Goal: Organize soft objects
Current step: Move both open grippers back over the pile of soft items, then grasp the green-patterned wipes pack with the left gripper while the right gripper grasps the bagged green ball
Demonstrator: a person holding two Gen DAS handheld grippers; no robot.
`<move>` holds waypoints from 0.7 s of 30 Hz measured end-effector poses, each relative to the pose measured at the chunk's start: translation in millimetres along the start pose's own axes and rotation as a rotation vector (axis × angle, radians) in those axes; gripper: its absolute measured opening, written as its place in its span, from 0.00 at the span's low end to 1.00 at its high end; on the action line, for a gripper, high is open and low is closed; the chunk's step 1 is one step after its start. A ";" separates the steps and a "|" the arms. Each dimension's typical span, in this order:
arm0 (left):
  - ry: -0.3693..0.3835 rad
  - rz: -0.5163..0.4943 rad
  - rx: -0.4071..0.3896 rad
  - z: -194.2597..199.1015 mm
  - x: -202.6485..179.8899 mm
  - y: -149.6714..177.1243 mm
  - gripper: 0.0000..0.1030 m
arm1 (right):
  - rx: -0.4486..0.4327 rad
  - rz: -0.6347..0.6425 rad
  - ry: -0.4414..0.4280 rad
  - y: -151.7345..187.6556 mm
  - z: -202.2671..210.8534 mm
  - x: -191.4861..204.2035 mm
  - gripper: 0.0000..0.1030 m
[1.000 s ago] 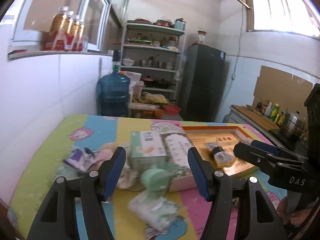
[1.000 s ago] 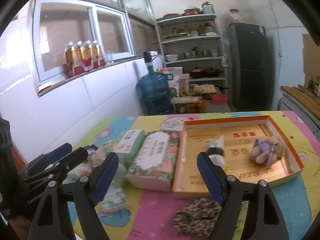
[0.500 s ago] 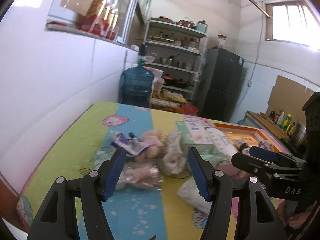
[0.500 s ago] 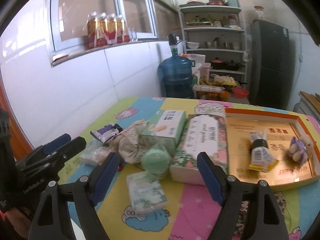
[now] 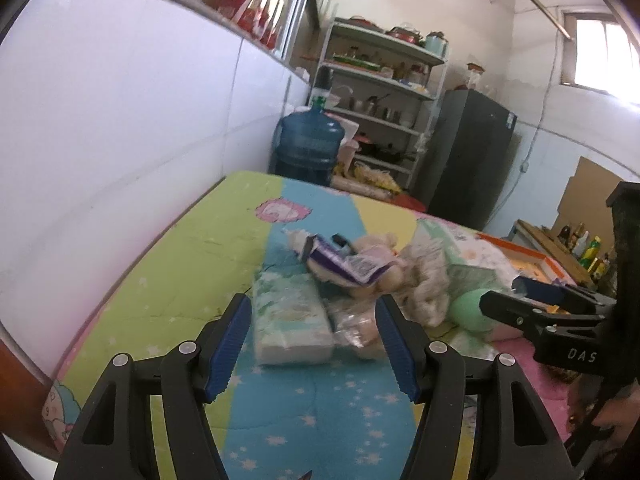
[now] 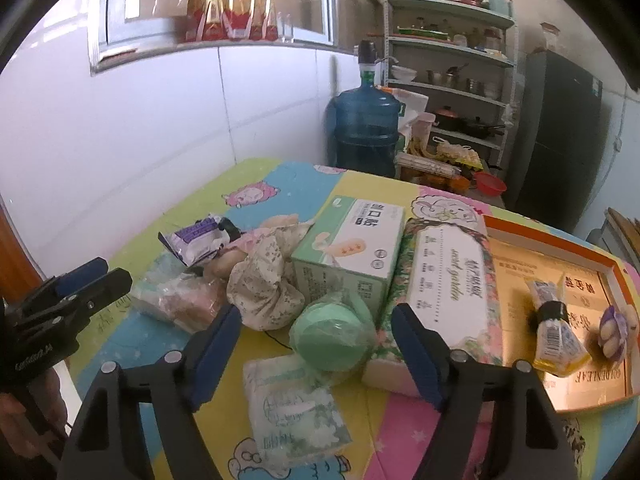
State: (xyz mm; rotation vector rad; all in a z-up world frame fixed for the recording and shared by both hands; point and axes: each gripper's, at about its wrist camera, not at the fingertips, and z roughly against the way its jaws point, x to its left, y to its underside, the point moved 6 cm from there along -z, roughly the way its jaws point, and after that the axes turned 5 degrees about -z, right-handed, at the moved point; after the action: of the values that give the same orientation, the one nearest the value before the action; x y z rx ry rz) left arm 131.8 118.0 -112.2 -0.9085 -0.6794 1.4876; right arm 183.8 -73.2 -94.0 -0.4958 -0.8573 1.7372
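Both grippers have swung left and lowered toward the pile on the table (image 5: pixel 168 280). Left gripper (image 5: pixel 314 344) fingers apart, framing a tissue pack (image 5: pixel 290 320). Right gripper (image 6: pixel 316 354), fingers just narrowed slightly yet apart, empty, faces the green pouch (image 6: pixel 332 332). Tray (image 6: pixel 608 268) awaits; no grasp yet.

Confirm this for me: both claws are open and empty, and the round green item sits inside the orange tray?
Not quite. The right wrist view shows the round green item on the mat, outside the orange tray. Both the left claw and right claw are open and empty.
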 end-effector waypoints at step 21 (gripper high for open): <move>-0.034 0.002 0.241 -89.8 17.0 8.3 0.65 | 0.049 0.007 0.003 -6.0 -33.4 -4.7 0.60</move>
State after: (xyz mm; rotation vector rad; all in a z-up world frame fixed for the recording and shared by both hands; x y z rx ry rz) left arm 203.6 125.7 -168.7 -0.7008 -0.5104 1.5512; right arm 212.5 -66.6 -111.7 -0.4688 -0.8102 1.7590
